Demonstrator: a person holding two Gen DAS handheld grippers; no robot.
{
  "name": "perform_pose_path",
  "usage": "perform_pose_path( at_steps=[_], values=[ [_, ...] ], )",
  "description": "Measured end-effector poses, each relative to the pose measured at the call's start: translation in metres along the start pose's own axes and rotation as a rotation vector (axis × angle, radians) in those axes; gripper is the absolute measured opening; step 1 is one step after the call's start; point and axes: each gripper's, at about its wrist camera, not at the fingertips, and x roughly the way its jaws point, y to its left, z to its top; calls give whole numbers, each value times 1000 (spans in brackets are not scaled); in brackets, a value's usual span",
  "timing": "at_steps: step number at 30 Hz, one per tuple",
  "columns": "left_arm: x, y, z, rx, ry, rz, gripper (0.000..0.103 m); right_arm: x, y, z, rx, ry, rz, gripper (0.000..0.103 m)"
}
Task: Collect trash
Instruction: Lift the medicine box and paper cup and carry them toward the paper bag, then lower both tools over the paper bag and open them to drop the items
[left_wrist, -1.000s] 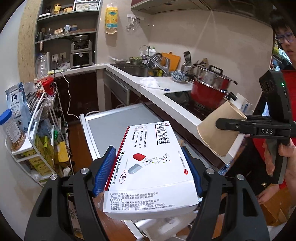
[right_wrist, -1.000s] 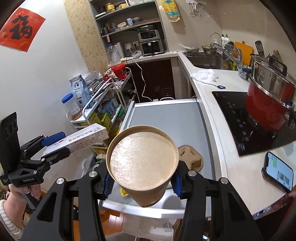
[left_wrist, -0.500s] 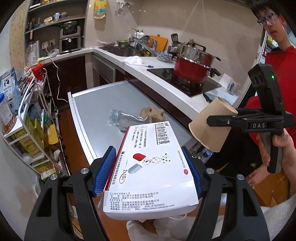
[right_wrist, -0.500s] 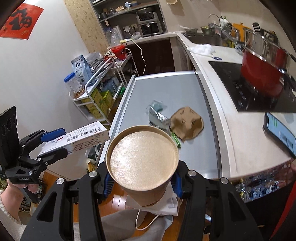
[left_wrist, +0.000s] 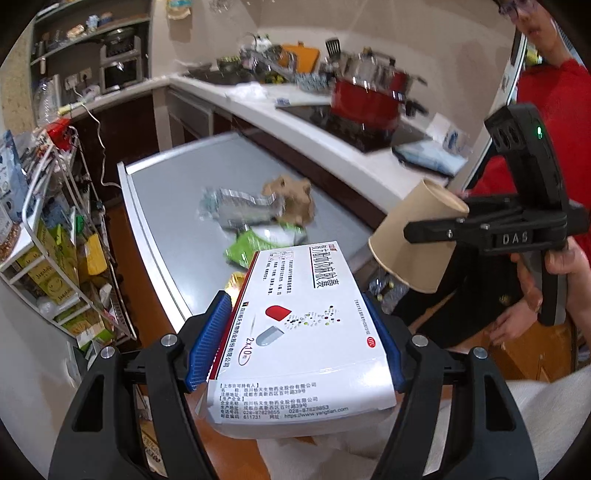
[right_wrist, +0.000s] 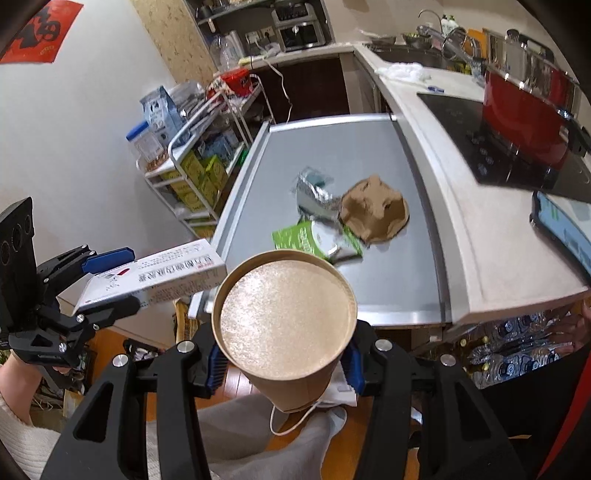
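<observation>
Now medicine box (left_wrist: 303, 325) between left jaws

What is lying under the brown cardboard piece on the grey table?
The brown cardboard piece overlaps a crumpled silver wrapper, beside a green packet. Anything else beneath it is covered.

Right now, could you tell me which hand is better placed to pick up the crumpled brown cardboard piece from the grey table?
Neither yet: left gripper grips a white medicine box, right gripper a brown paper cup. The right is probably nearer the cardboard.

"2x10", "OTC" and "www.yangtian.com" on the medicine box (left_wrist: 303, 332); "DAS" on the right gripper (left_wrist: 436, 233)
</observation>
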Motion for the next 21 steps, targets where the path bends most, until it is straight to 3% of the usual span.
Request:
perform_pose_path(
  at_steps=[11, 21],
  values=[
    [72, -1, -63, -60, 256, -28, 71, 75, -19, -51, 62, 183, -16, 49],
    [120, -5, -83, -46, 352, -23, 71, 127, -35, -69, 114, 246, -31, 49]
  ],
)
